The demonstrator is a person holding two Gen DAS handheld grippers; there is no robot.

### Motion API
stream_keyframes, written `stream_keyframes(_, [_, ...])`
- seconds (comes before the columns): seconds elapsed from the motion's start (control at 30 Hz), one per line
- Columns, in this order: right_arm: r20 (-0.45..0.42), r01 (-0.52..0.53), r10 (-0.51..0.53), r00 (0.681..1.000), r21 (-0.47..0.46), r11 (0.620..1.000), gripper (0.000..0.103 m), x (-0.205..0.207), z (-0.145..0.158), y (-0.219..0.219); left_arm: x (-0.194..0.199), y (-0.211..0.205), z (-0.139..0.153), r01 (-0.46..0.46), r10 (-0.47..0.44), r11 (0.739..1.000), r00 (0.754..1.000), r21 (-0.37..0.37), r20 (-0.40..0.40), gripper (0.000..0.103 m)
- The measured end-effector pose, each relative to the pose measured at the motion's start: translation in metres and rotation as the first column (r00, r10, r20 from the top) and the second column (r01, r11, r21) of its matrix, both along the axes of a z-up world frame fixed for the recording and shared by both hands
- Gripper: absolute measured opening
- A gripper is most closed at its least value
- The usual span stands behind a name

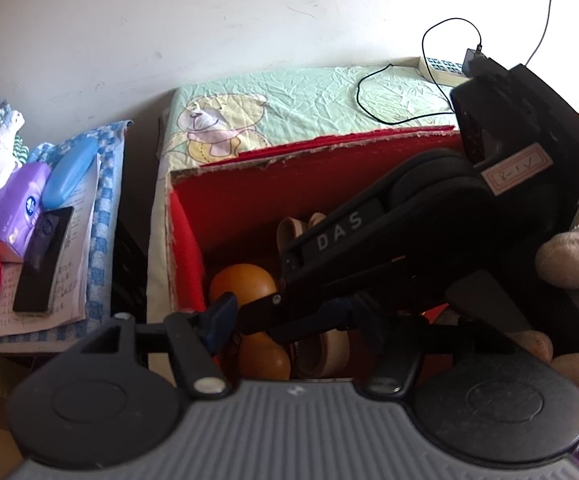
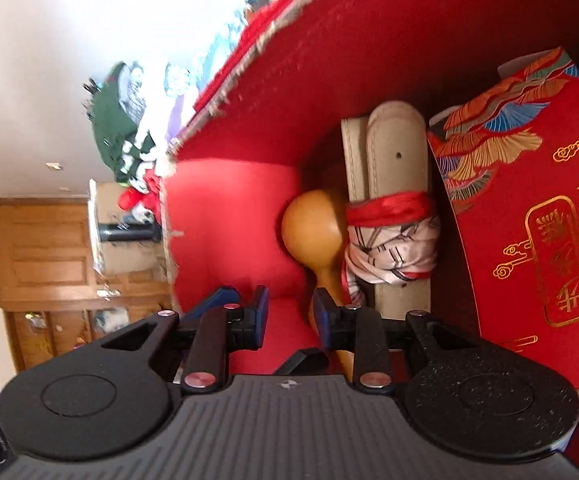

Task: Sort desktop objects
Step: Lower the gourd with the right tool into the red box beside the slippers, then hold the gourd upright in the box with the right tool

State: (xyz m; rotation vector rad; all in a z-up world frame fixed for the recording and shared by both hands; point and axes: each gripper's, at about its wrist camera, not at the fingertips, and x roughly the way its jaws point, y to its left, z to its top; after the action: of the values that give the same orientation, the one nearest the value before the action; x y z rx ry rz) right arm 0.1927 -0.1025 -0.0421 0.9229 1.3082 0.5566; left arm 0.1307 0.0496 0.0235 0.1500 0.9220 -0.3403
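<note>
Right gripper [image 2: 289,312] apart above gourd [image 2: 313,228] inside box [image 2: 229,216]; left gripper [image 1: 289,320] state untellable, blocked; could snag scarf [image 2: 393,248] when withdrawing

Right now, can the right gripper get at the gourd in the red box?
Probably yes. The right gripper is open inside the red box, and the gourd lies just ahead with nothing between.

A red-lined box [image 2: 249,208] stands open. In it lie an orange-brown gourd [image 2: 313,224], a beige belt [image 2: 397,148] wrapped with a red-edged patterned scarf [image 2: 393,248], and, beside the belt, a red gift box [image 2: 529,220] printed in gold.
</note>
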Motion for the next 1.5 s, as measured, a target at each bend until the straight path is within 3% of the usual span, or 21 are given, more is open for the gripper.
stream_keyframes(0.1, [0.041, 0.06, -0.061, 0.997, 0.017, 0.998, 0.03, -0.007, 0.005, -0.011, 0.0, -0.002, 0.0, -0.006, 0.006, 1.0, 1.0, 0.003, 0.0, 0.067])
stream_keyframes(0.27, [0.035, 0.084, -0.084, 0.996, -0.012, 0.996, 0.032, -0.01, 0.01, -0.018, 0.0, -0.004, -0.004, -0.014, 0.014, 1.0, 1.0, 0.002, -0.012, 0.069])
stream_keyframes(0.43, [0.136, 0.073, -0.053, 0.989, -0.148, 0.986, 0.032, -0.017, 0.027, -0.025, 0.0, -0.011, -0.008, -0.018, 0.018, 0.999, 1.0, 0.028, -0.017, 0.069])
stream_keyframes(0.63, [0.211, 0.088, -0.029, 0.977, -0.276, 0.957, 0.032, -0.02, 0.036, -0.033, 0.002, -0.026, -0.016, -0.021, 0.023, 0.996, 1.0, 0.09, -0.02, 0.068])
stream_keyframes(0.73, [0.239, 0.1, -0.022, 0.971, -0.317, 0.943, 0.032, -0.022, 0.037, -0.033, 0.005, -0.031, -0.019, -0.02, 0.024, 0.996, 0.999, 0.087, -0.039, 0.068])
stream_keyframes(0.93, [0.194, 0.134, -0.089, 0.977, -0.229, 0.964, 0.032, -0.021, 0.022, -0.04, 0.01, -0.045, -0.027, -0.01, 0.015, 0.992, 0.999, 0.126, -0.037, 0.069])
stream_keyframes(1.13, [0.195, 0.122, -0.086, 0.977, -0.185, 0.975, 0.032, -0.019, 0.017, -0.036, 0.015, -0.044, -0.03, -0.014, 0.021, 0.994, 0.998, 0.108, -0.066, 0.069])
stream_keyframes(1.33, [0.199, 0.101, -0.065, 0.978, -0.179, 0.979, 0.032, -0.017, 0.017, -0.034, 0.015, -0.044, -0.03, -0.037, 0.044, 0.994, 0.997, 0.102, -0.069, 0.072])
stream_keyframes(1.5, [0.209, 0.103, -0.062, 0.976, -0.19, 0.976, 0.032, -0.019, 0.019, -0.035, 0.017, -0.047, -0.026, -0.051, 0.057, 0.987, 0.998, 0.155, -0.034, 0.074])
